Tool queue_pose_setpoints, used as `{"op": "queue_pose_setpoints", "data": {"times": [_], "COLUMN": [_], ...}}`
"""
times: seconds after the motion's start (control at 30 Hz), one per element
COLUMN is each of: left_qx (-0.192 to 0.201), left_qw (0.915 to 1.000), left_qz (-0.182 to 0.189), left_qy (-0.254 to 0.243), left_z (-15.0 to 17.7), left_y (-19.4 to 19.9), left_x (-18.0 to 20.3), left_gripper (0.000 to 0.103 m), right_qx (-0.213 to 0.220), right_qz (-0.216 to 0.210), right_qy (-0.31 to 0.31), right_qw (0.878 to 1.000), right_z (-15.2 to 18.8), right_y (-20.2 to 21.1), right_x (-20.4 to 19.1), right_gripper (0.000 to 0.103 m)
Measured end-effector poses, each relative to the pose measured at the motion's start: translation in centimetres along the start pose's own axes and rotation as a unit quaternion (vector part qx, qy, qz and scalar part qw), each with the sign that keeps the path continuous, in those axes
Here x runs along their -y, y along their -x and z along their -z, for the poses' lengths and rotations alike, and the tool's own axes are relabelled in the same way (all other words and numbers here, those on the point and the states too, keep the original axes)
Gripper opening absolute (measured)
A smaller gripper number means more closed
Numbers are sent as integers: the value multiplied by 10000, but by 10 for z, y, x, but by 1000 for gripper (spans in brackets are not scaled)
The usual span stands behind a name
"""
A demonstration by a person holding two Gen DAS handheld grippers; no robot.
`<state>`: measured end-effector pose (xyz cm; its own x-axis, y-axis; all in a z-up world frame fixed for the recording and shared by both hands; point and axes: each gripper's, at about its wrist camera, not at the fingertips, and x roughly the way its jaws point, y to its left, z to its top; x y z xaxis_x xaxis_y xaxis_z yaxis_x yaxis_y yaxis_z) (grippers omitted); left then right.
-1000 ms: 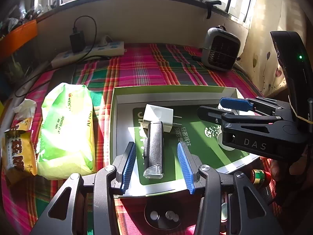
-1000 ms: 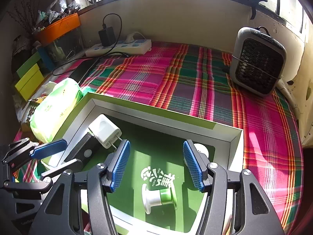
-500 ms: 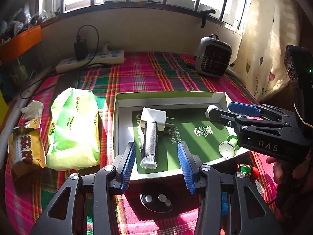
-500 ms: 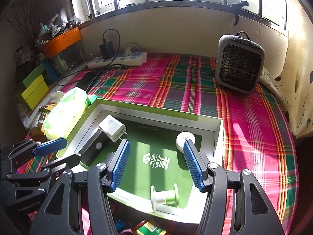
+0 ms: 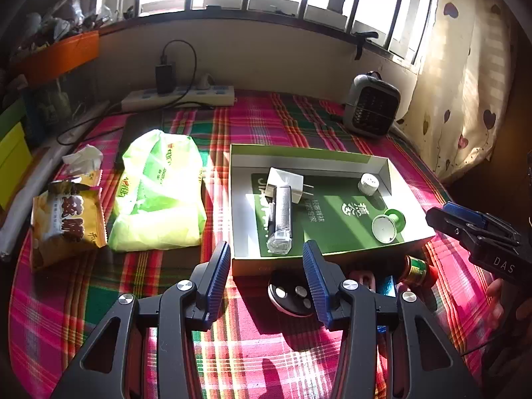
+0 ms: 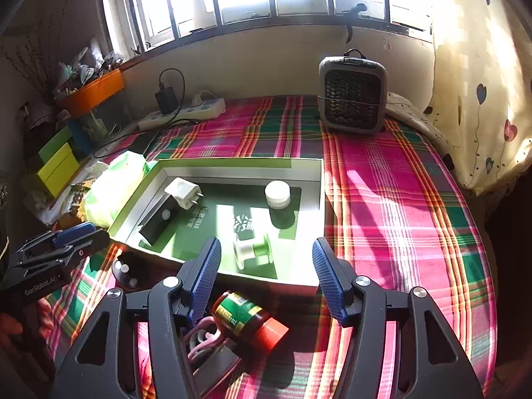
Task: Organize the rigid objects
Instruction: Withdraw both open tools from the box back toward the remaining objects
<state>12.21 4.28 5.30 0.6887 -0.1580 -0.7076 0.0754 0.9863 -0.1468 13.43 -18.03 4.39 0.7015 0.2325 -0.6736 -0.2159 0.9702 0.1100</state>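
Observation:
A green box lid (image 5: 309, 153) (image 6: 239, 163) lies on the plaid cloth. Inside it are a white charger plug (image 5: 285, 185) (image 6: 183, 192), a silver shaver (image 5: 281, 222) (image 6: 159, 222), a white round cap (image 5: 368, 183) (image 6: 277, 193) and a green-and-white spool (image 5: 387, 226) (image 6: 252, 249). In front of the lid lie a dark round disc (image 5: 289, 294) (image 6: 128, 271), a small bottle with a red cap (image 6: 249, 319) (image 5: 417, 267) and a pink clip (image 6: 202, 339). My left gripper (image 5: 266, 277) is open above the cloth near the lid's front edge. My right gripper (image 6: 266, 274) is open over the bottle.
A green plastic bag (image 5: 159, 193) and a yellow snack packet (image 5: 66, 222) lie left of the lid. A power strip (image 5: 179, 96) and a grey fan heater (image 5: 370, 109) (image 6: 352, 99) stand at the back wall. Plaid cloth (image 6: 399, 206) stretches right of the lid.
Both grippers have drawn back and up from the lid, staying open. The disc, bottle and clip in front of the lid have come into view.

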Motion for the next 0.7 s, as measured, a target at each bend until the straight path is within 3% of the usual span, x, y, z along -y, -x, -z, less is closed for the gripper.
{"op": "queue_pose_setpoints", "data": {"times": [0.17, 0.37, 0.7], "left_qx": [-17, -49, -150], "left_qw": [9999, 9996, 9993], "left_qz": [70, 225, 345], "left_qy": [128, 135, 76], "left_z": [13, 26, 45], "left_y": [6, 11, 21], "left_x": [-9, -14, -26], "left_gripper": [44, 45, 45], "right_qx": [-113, -401, -714], "right_qz": [342, 405, 562], "right_qy": [-131, -101, -323], "right_qw": [9993, 9983, 9953], "right_z": [30, 62, 83], "right_y": [16, 18, 5], "right_x": [2, -18, -38], "right_gripper": [58, 58, 58]}}
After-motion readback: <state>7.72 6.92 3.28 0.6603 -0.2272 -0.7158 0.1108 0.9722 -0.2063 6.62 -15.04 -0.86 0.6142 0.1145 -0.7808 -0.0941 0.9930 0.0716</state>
